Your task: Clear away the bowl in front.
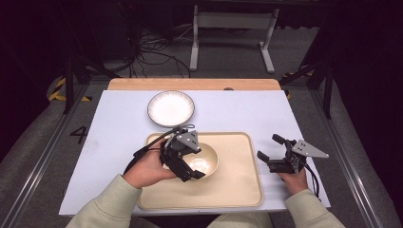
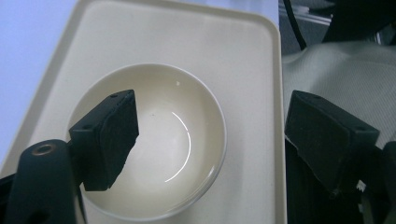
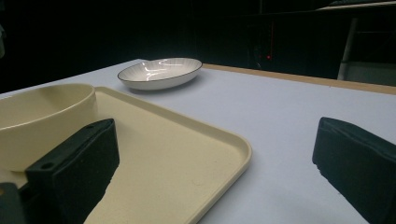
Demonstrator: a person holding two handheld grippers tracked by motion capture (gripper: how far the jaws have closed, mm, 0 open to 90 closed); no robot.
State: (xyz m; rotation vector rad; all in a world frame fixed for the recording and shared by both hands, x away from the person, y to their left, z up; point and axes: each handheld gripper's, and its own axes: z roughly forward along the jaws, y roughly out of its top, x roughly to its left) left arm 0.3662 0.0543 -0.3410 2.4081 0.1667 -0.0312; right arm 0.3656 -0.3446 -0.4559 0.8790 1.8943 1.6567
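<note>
**Over the tray: left tool straddling the bowl rim, right tool idle**

On the tray (image 1: pixel 237 190), a cream bowl (image 1: pixel 203 160) sits left of centre, well inside the raised lip, so it cannot slide off onto the table (image 1: pixel 114 123). The left gripper (image 1: pixel 189 172) hangs over the bowl's near-left rim w/ jaws spread wide. In the left gripper view, the left gripper (image 2: pixel 210 135) has one pad over the bowl (image 2: pixel 177 140) interior and the other outside it, beyond the tray's (image 2: pixel 252 70) edge in that view. That straddle suits a rim pinch: one pad inside the wall, one outside. No pad visibly touches the bowl yet; contact cannot be confirmed. The tool is tilted steeply downward, approx. looking into the bowl, which fits an approach from above rather than from the side.

The right gripper (image 1: pixel 271 151) rests off the tray's right edge, low over the table, jaws also spread and holding nothing. In the right gripper view, the right gripper (image 3: pixel 215 163) looks across the tray (image 3: pixel 187 154) corner toward the bowl (image 3: pixel 46 116) wall, i.e. parked clear of the left tool's path, yet near enough to steady the tray if needed.

A white ribbed plate (image 1: pixel 171 108) lies beyond the tray, apart from it, on bare table; it also shows in the right gripper view (image 3: pixel 161 72). Judged role: poss. destination or source for the bowl, but that cannot be told.
</note>
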